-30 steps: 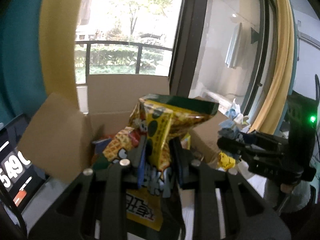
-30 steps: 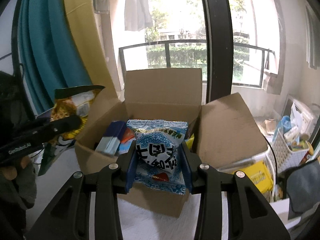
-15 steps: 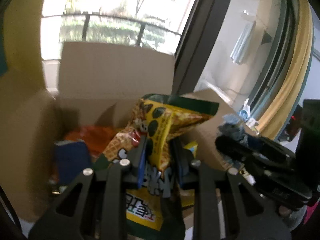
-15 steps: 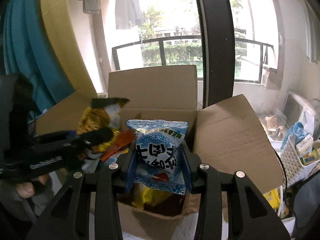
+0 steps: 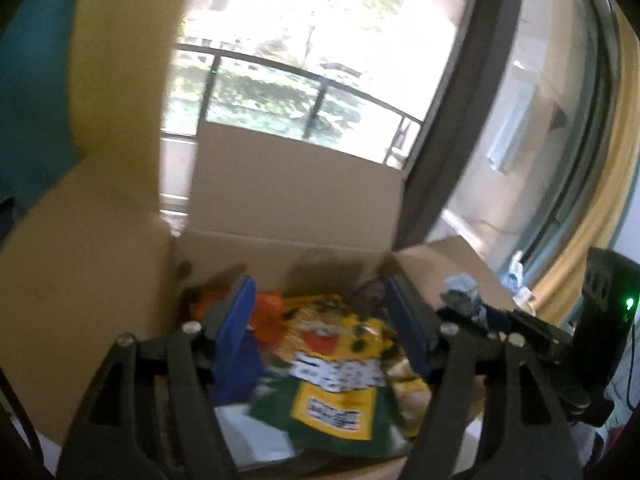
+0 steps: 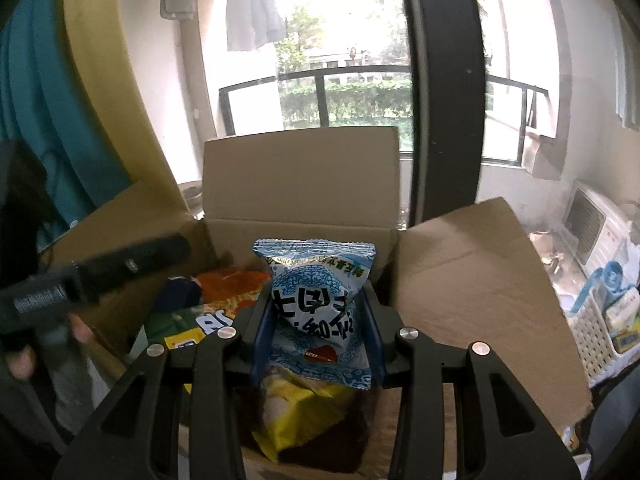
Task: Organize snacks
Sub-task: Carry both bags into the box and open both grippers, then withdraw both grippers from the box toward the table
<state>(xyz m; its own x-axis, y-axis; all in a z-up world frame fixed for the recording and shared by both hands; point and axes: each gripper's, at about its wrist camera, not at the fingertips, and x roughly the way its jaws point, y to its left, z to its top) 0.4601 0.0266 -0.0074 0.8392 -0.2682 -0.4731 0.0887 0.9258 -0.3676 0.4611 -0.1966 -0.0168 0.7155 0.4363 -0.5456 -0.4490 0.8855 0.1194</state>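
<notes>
The yellow and green snack bag [image 5: 336,364] lies loose inside the open cardboard box [image 5: 296,196], flat on top of the other packets, its printed face up and blurred. The left tongs [image 5: 326,322] hang spread wide above it, blue pads well apart on either side, gripping nothing. At about 10 o'clock from the bag sits an orange packet [image 5: 268,316], and at 9 o'clock a dark blue packet [image 5: 240,364], partly behind the left pad.

In the right wrist view, the right tongs [image 6: 318,334] are closed on a pale blue snack pouch [image 6: 316,308], which stands upright between the pads over the near part of the box, its sealed edge at 12 o'clock. Directly below it, at 6 o'clock, a yellow packet [image 6: 296,412] rests in the box. The yellow and green bag shows at 9 o'clock from the pouch, with the orange packet just behind it at 10 o'clock. The left tool enters at the left edge, above the box's left flap.

The box flaps stand open: rear flap upright, side flaps splayed outward. Behind the box a window [image 6: 344,40] looks onto a balcony railing [image 6: 348,76], and a white basket [image 6: 600,332] sits at 3 o'clock from the box.
</notes>
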